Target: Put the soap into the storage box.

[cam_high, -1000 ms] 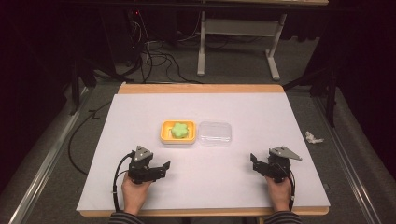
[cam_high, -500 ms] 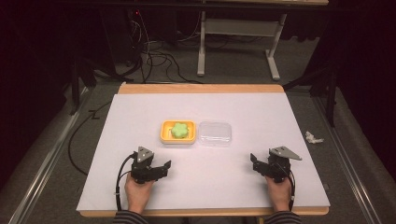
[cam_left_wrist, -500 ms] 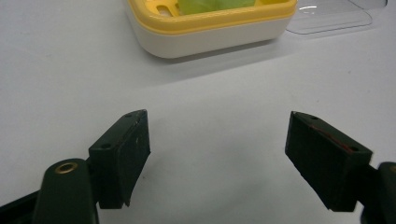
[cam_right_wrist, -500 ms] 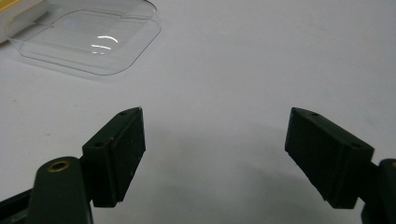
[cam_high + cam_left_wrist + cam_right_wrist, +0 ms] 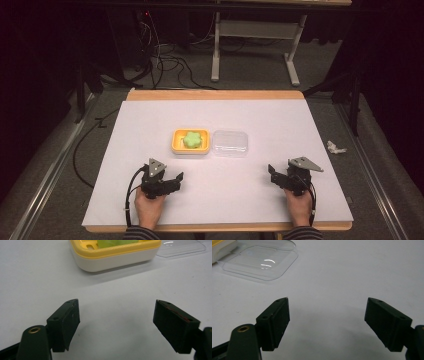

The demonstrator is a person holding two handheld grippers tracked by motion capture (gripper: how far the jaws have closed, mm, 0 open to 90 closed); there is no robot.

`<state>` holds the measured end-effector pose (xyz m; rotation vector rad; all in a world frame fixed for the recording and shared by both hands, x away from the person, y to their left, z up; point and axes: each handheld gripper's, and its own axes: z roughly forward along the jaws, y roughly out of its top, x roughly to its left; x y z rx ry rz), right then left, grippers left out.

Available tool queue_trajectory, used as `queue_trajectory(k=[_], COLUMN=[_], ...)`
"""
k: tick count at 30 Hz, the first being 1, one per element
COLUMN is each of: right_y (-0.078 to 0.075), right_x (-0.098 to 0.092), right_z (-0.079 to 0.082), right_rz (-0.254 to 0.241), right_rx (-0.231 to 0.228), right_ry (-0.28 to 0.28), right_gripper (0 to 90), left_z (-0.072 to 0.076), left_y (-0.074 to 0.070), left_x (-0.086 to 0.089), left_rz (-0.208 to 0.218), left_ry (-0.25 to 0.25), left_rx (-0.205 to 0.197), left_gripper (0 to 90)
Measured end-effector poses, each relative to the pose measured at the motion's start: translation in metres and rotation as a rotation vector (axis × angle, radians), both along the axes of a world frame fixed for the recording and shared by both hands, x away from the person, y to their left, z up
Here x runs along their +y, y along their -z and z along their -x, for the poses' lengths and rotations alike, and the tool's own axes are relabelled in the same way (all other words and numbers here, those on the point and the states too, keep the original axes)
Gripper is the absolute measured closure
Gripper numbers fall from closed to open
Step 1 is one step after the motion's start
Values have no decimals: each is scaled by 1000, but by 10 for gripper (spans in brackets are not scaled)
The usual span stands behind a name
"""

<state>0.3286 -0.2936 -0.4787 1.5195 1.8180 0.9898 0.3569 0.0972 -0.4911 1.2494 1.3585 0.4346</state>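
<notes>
High view: your left gripper (image 5: 176, 180) has crept toward the yellow box (image 5: 190, 142); your right gripper (image 5: 273, 172) has not moved.
Left jaws have just been opening with nothing between them; right jaws also spread and empty. Soap (image 5: 194, 139) sits in the box mid-table, clear lid (image 5: 230, 142) touching its right side. Likely a reach beginning.

A yellow-rimmed, cream-sided tray (image 5: 190, 148) holds a pale green piece (image 5: 192, 139). At its three o'clock lies a clear lid (image 5: 230, 142). White table (image 5: 250, 120), tan wooden edge.
</notes>
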Motion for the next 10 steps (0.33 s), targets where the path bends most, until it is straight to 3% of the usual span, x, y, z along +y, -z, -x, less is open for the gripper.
queue_trajectory(k=[10], right_y=[0], right_x=[0], right_z=[0], right_rz=[2], right_rx=[0], right_ry=[-4], right_gripper=[209], left_z=[1], left_y=[1], left_x=[-2], left_rz=[-28], left_ry=[-35], left_rx=[-16], left_gripper=[240])
